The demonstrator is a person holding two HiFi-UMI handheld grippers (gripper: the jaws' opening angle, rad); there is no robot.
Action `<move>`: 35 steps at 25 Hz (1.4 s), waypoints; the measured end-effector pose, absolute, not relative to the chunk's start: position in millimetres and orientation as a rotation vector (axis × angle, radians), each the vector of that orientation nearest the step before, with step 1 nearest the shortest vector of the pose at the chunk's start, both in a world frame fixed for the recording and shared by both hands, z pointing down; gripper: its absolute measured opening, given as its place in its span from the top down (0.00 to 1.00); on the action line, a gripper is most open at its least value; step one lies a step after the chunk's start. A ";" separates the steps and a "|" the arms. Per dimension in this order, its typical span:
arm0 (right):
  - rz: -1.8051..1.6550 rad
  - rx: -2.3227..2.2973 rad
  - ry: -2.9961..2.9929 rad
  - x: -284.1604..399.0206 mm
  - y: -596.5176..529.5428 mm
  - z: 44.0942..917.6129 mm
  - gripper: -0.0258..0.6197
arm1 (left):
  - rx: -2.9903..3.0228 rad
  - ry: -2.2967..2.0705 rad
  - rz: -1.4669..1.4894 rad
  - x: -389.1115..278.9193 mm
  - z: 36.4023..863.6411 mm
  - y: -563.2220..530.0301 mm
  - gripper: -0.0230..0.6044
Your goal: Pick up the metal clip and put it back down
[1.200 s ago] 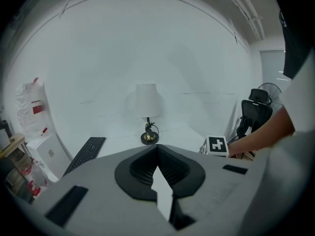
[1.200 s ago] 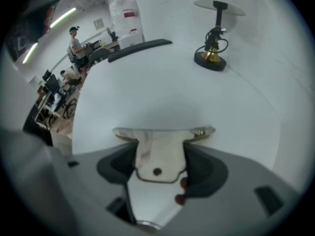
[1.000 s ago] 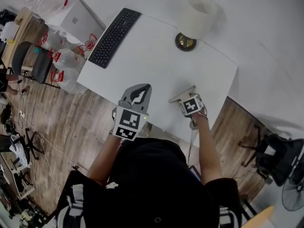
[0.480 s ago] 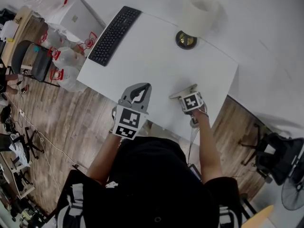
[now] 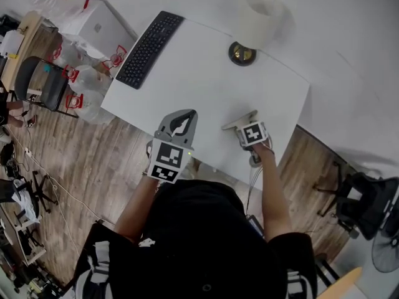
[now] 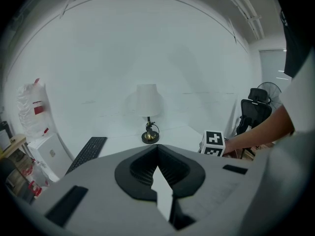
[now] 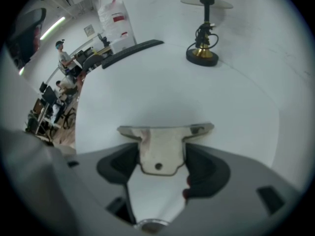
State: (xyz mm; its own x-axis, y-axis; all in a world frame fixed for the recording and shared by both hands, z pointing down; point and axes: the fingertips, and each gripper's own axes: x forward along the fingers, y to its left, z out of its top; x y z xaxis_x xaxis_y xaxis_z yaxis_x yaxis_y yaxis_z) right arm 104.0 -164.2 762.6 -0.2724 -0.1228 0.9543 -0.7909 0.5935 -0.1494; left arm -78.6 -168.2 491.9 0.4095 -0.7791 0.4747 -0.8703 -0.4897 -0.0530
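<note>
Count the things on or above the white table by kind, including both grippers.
Keyboard: 1
Lamp: 1
Metal clip: 1
Grippers: 2, the left gripper and the right gripper
Total: 5

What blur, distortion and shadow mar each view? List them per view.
Head view: even light, sharp, faint shadow round the lamp. Left gripper view: fisheye bending, dark corners, near jaws soft. Right gripper view: fisheye too, metal clip slightly blurred.
</note>
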 end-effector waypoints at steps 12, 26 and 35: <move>0.746 0.873 -1.829 109.9 -163.2 722.0 0.51 | 2.547 -1.408 0.617 -66.3 477.2 -169.6 0.93; 0.678 1.115 -1.899 121.1 -163.8 633.6 0.67 | 2.687 -1.290 0.558 -46.5 453.2 -175.7 0.93; 0.509 1.360 -1.989 120.7 -173.8 549.5 0.88 | 2.795 -1.227 0.505 -29.6 428.0 -188.3 0.93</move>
State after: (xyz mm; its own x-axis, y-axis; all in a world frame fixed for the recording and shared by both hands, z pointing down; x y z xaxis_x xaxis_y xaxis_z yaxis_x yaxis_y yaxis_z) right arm 120.7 -173.8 549.5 -0.2360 -0.6637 0.7098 -0.9230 0.3815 0.0497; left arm -29.6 -188.3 428.0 0.6324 -0.7084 0.3135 -0.7238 -0.6845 -0.0869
